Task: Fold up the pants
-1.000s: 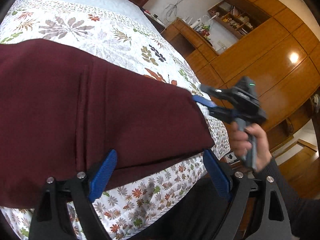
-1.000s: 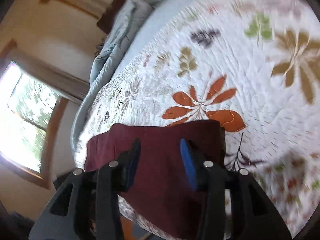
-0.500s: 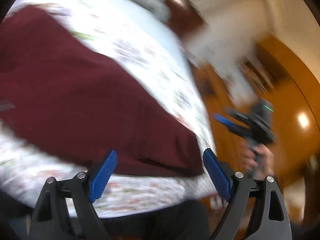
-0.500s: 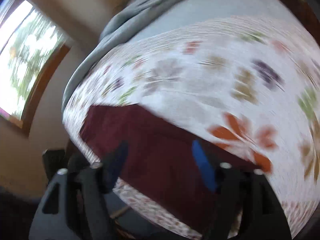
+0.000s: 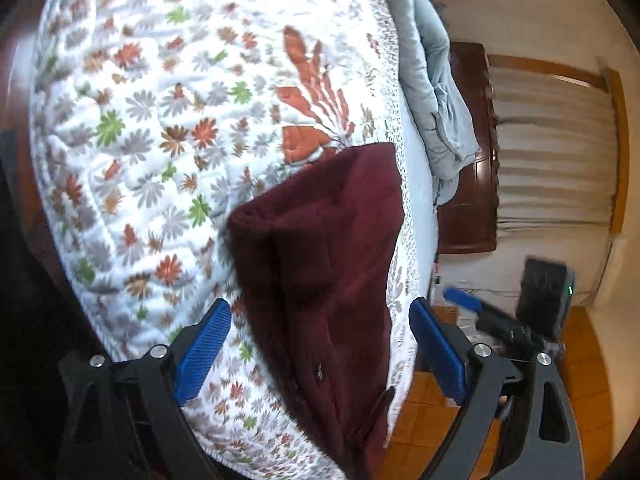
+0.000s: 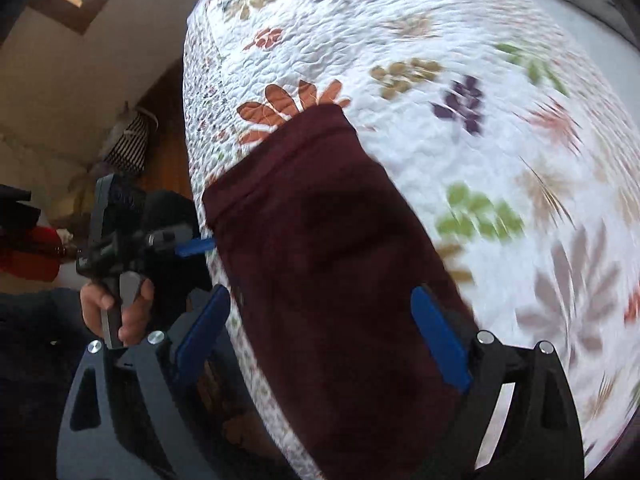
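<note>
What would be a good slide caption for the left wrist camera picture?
Open left gripper poised over folded maroon pants on a floral quilt, right gripper nearby.

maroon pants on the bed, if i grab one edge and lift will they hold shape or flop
Probably flop: the maroon pants lie soft and creased on the floral quilt, following its curve. They likely hang limp from one pinch, since their near end already drapes over the bed edge. Folded layers may slide apart.

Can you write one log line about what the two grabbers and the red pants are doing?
left gripper: open, empty | right gripper: open, empty | maroon pants: folded, lying on floral quilt near bed edge | contact: none seen
</note>
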Motion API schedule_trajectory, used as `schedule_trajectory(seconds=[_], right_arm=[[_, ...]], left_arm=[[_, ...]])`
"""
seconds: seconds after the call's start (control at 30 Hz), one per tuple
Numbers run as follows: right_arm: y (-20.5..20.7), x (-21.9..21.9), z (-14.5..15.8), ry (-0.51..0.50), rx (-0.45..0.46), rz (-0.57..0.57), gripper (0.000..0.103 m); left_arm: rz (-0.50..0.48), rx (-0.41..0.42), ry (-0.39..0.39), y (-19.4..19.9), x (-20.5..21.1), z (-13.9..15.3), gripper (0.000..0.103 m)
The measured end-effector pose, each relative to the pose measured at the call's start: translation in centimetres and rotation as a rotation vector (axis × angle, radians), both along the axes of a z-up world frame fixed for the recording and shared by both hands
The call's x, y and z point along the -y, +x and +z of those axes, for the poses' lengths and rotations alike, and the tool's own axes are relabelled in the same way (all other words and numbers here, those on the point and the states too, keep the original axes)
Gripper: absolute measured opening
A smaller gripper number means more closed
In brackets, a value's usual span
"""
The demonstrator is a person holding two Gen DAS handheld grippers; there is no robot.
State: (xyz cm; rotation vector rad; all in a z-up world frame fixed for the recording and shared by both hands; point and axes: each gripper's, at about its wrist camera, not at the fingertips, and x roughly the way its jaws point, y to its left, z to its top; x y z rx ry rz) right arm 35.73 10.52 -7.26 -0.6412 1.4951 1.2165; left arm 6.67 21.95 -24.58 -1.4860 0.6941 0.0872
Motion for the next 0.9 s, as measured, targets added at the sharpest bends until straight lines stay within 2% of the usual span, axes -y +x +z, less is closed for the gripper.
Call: schedule_trajectory(seconds=[0.07, 0.23, 0.37, 0.53, 0.67, 0.9], right_arm=[[0.8, -3.0, -1.2, -0.009, -0.041, 0.034, 0.091], [2.2, -6.9, -2.7, -0.051, -0.108, 0.097, 0.092], [3.2, -8.6, -4.5, -0.097, -0.141, 0.148, 0.092], [4.4, -10.6, -6.3, -0.08, -0.187, 0.17, 0.092], [4.5, -12.3, -8.1, -0.09, -0.222, 0.197, 0.092], [4.0, -14.2, -11.2, -0.14, -0.268, 0.245, 0.092]], left_arm=[[0.005, -0.003, -0.035, 0.3, -0.5, -1.0, 0.091], [0.009, 0.021, -0.089, 1.3, -1.2, -2.2, 0.091], [0.003, -0.004, -0.084, 2.1, -1.7, -2.6, 0.095], [-0.012, 0.011, -0.046, 1.4, -0.9, -1.1, 0.095], [0.008, 0.016, -0.085, 1.2, -1.0, -1.8, 0.095], [0.013, 0.039, -0.079, 1.1, -1.1, -2.1, 0.093]])
